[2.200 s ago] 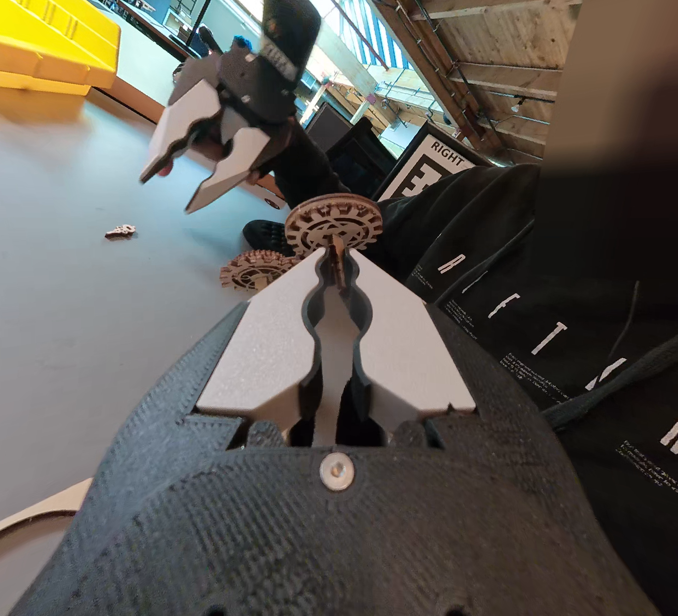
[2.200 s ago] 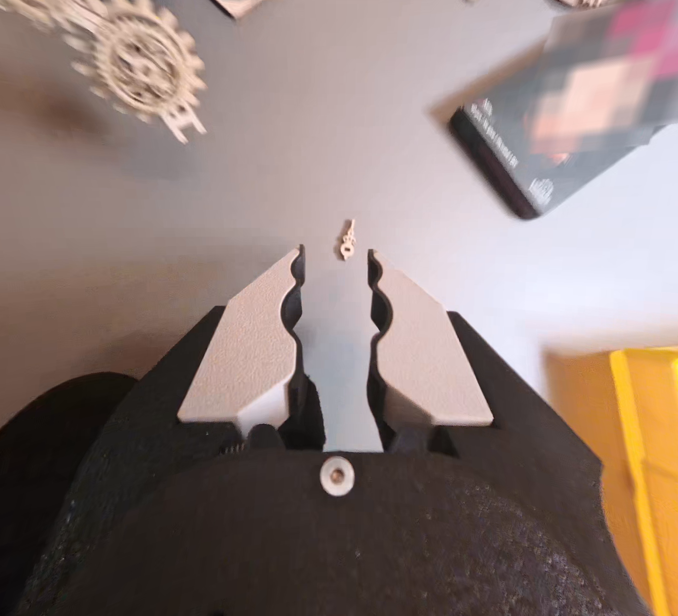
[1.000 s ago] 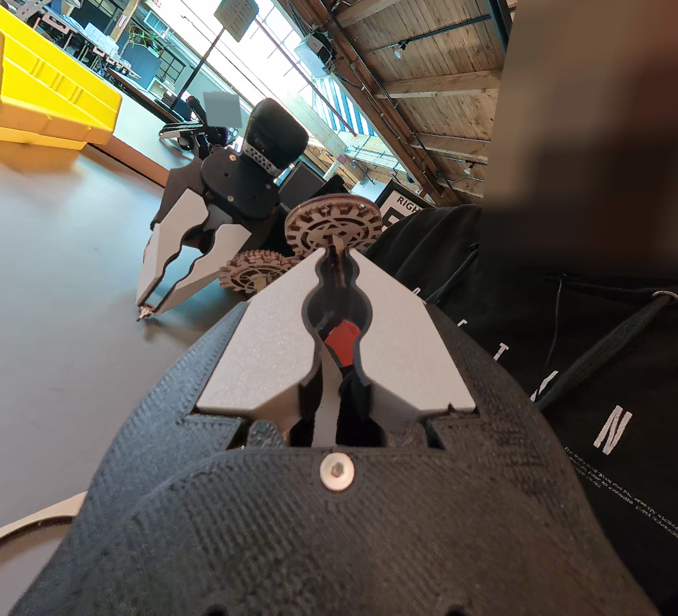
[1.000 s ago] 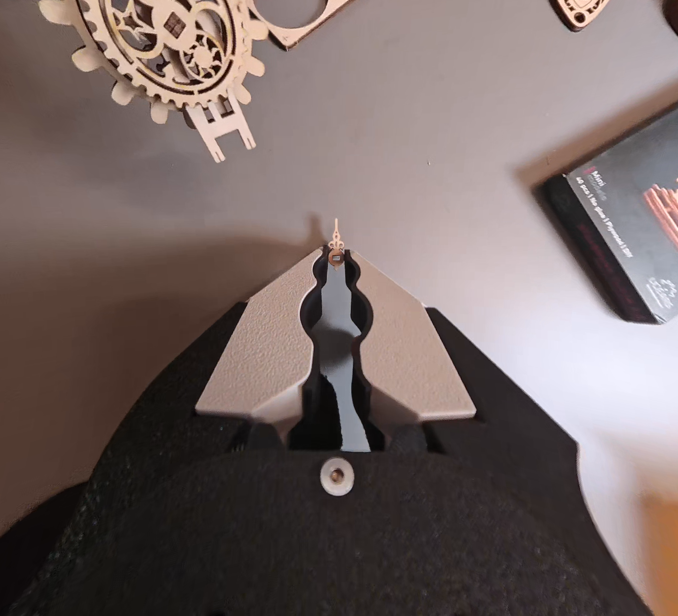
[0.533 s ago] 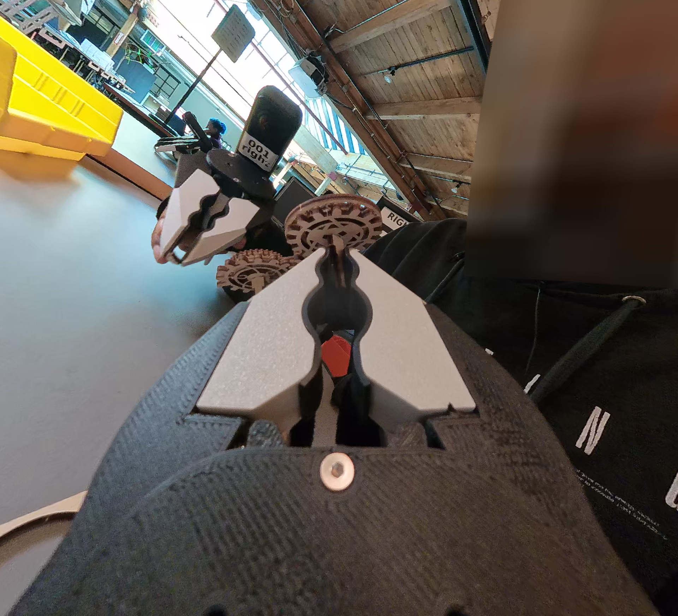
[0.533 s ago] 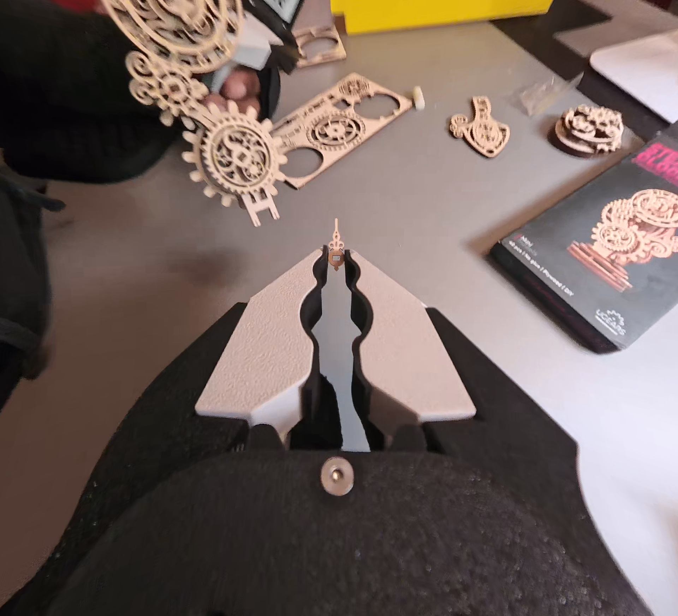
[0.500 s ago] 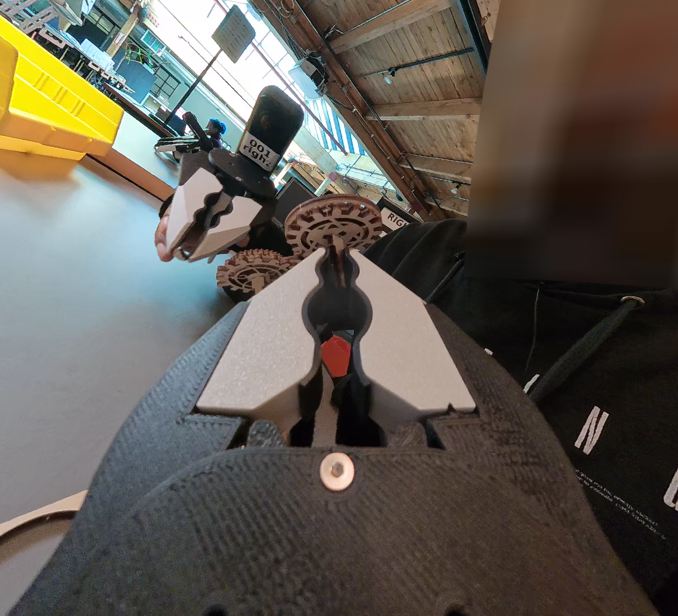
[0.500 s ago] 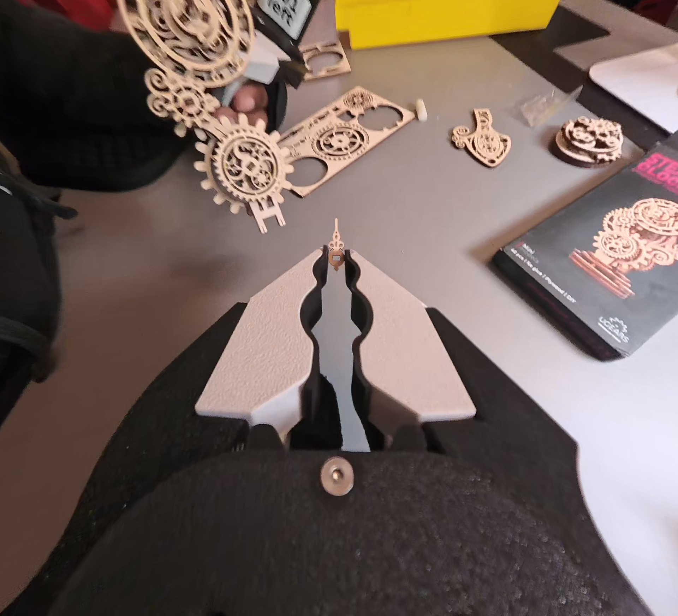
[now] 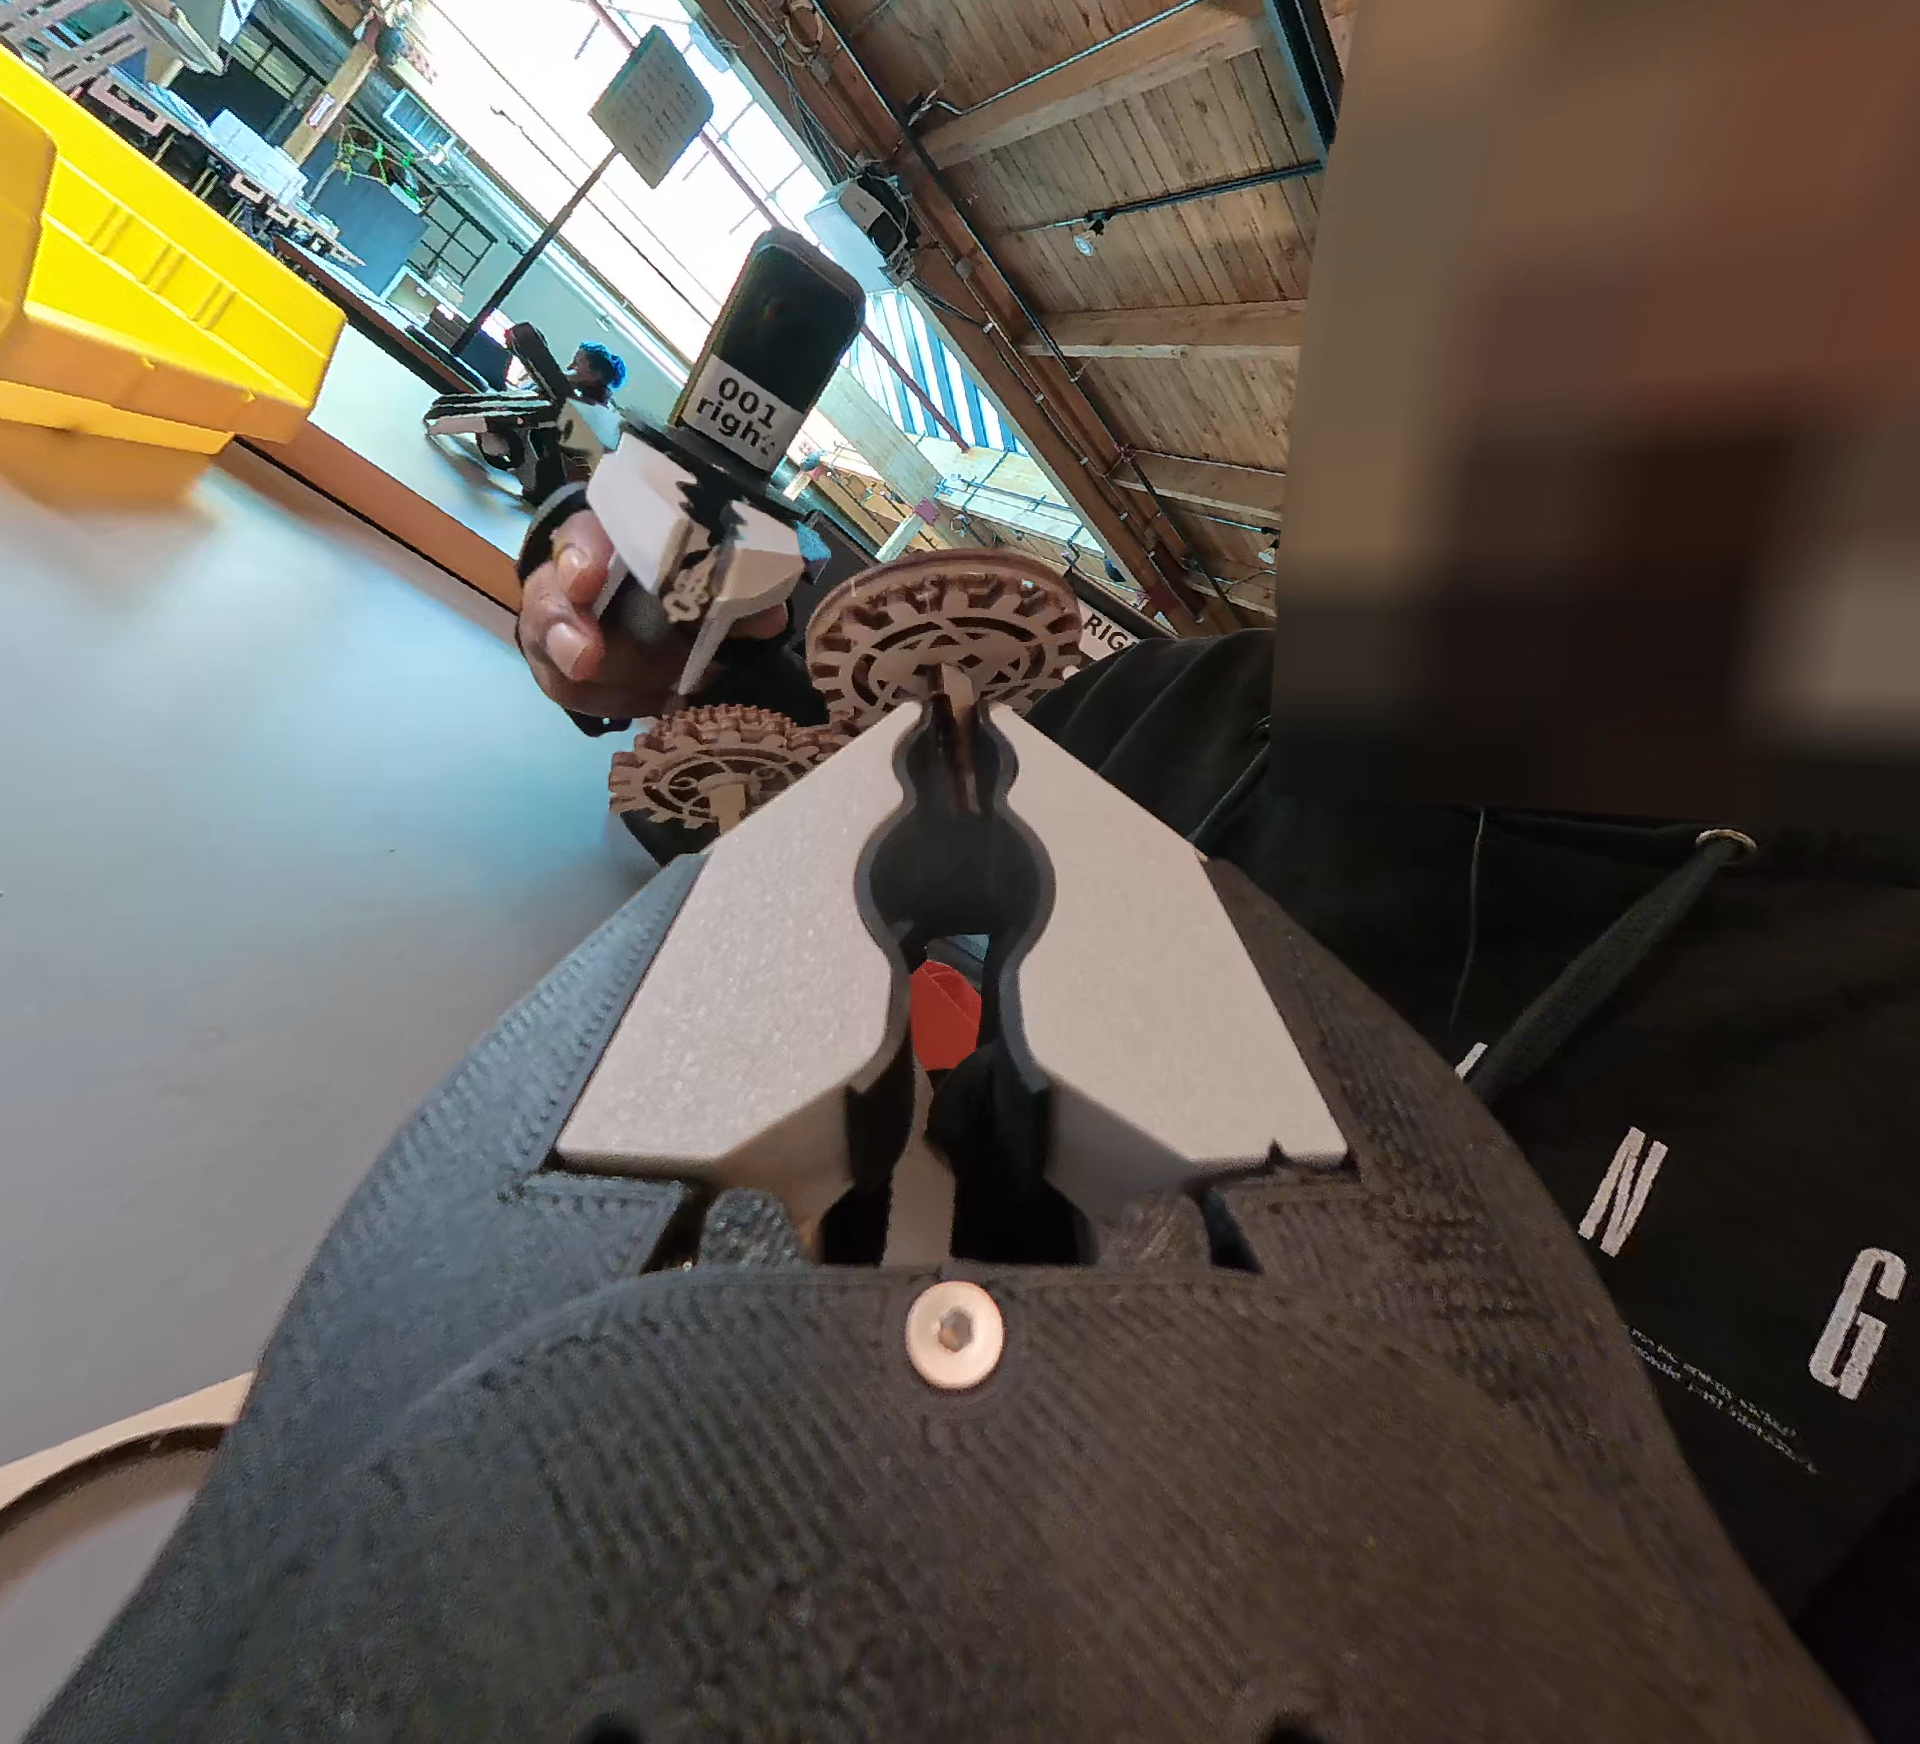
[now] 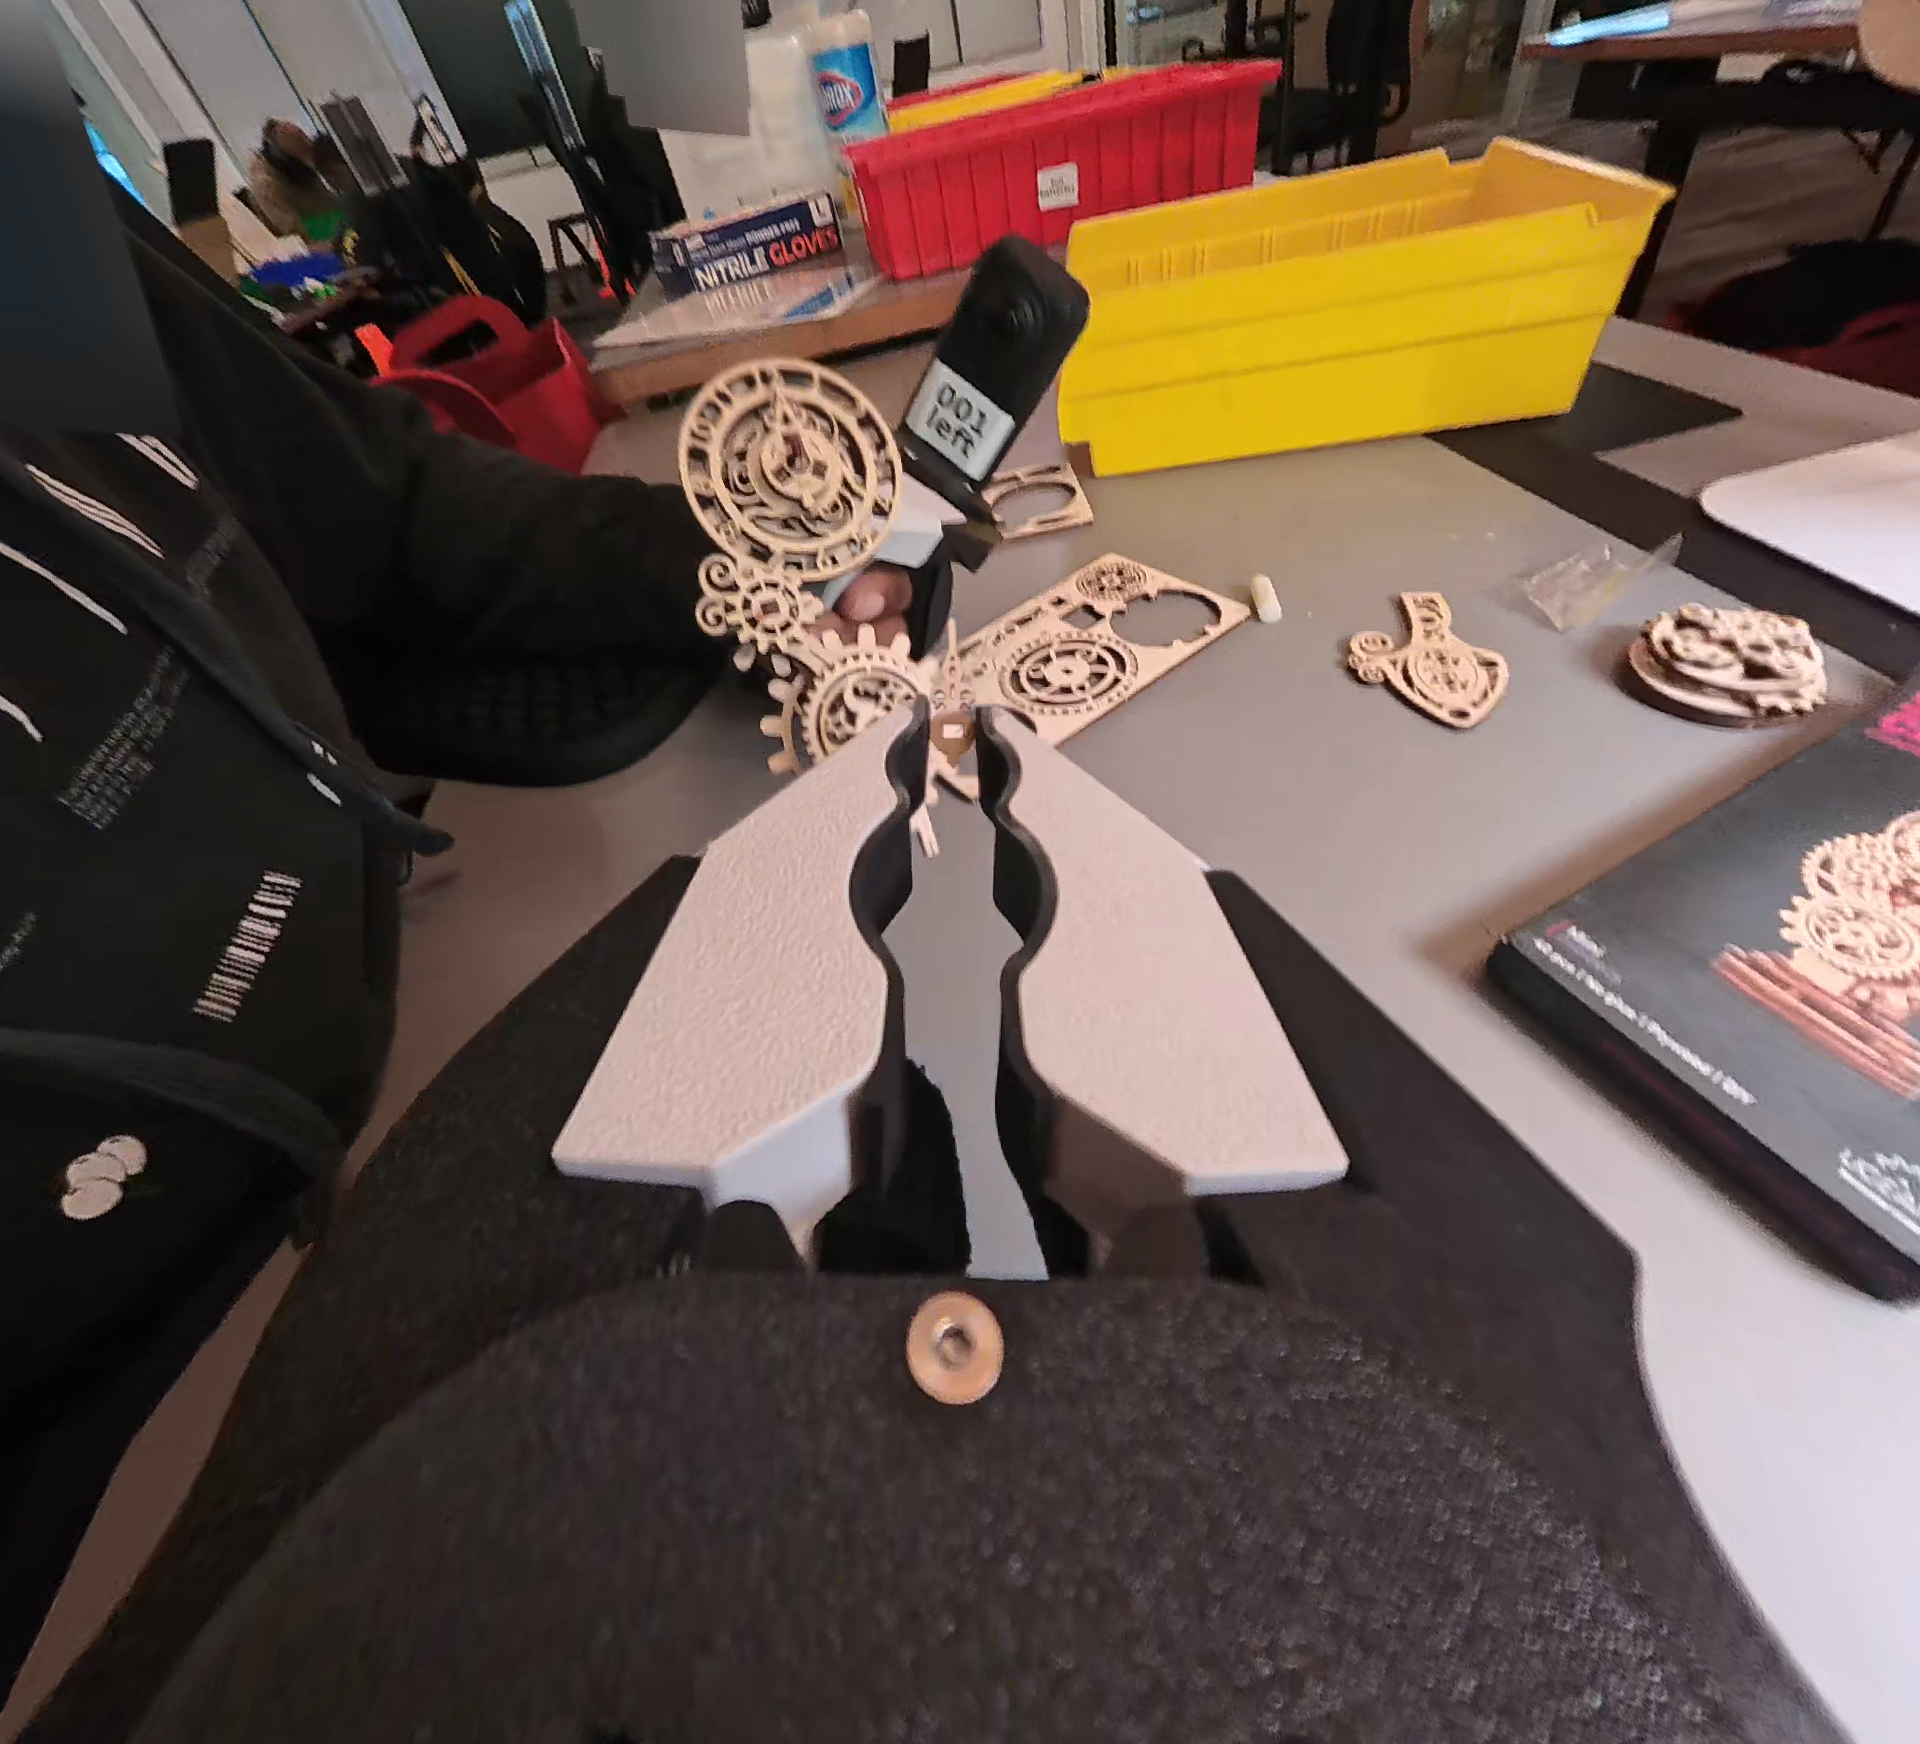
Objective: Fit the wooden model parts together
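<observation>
My left gripper [image 9: 954,713] is shut on the edge tab of the wooden clock model [image 9: 940,645], a stack of a large round dial and toothed gears, and holds it up above the grey table. In the right wrist view the model [image 10: 790,468] hangs upright in front of the left gripper [image 10: 920,551]. My right gripper [image 10: 951,723] is shut on a tiny wooden clock hand [image 10: 951,740] and holds it just in front of the model's lower gear [image 10: 852,697]. The right gripper [image 9: 686,598] also shows in the left wrist view, close beside the model.
On the table [image 10: 1299,811] lie a wooden sheet with cut-outs [image 10: 1101,655], a scrolled wooden part [image 10: 1429,671], a round stacked assembly [image 10: 1725,660] and a black kit box [image 10: 1766,1019]. A yellow bin [image 10: 1340,333] stands behind. A person's dark sleeve fills the left. Spacing between my two grippers at the tips: around 9 centimeters.
My right gripper shut on the tiny hand on the table, lifted it and brought it up to the model. My left gripper kept hold of the model and tilted it upright.
</observation>
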Demonstrator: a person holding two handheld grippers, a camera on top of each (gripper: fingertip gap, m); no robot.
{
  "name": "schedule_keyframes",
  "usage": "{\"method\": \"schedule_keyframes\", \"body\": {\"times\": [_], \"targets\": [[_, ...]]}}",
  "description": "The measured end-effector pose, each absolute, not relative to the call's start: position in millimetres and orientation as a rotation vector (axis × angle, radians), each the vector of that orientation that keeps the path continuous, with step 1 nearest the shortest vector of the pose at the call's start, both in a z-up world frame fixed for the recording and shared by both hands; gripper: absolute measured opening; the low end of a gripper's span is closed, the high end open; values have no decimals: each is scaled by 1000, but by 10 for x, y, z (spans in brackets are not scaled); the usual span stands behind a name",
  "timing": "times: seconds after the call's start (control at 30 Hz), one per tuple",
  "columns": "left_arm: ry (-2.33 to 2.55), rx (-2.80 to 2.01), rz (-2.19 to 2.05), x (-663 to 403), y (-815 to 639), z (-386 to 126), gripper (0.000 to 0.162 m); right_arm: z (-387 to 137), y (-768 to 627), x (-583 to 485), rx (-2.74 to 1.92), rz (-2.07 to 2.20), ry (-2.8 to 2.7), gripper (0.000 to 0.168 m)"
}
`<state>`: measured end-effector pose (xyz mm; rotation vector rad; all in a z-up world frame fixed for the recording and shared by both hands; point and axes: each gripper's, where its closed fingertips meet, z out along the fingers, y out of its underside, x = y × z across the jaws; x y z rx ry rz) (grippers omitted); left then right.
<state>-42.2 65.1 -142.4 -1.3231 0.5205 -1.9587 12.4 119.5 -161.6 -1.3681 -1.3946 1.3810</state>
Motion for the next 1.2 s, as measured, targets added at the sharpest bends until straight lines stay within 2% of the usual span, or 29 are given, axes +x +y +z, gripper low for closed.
{"method": "schedule_keyframes", "body": {"times": [0.27, 0.73, 1.2], "targets": [[530, -1263, -1997, -440, 613, -1364, 4, -967, 957, -209, -1127, 1536, -1471, 7], [575, -1273, -1985, -394, 561, -1384, 5, -1195, 705, -384, -1105, 1644, -1538, 6], [735, -1278, -1954, -301, 378, -1427, 4, -1214, 491, -318, -939, 1502, -1634, 7]]}}
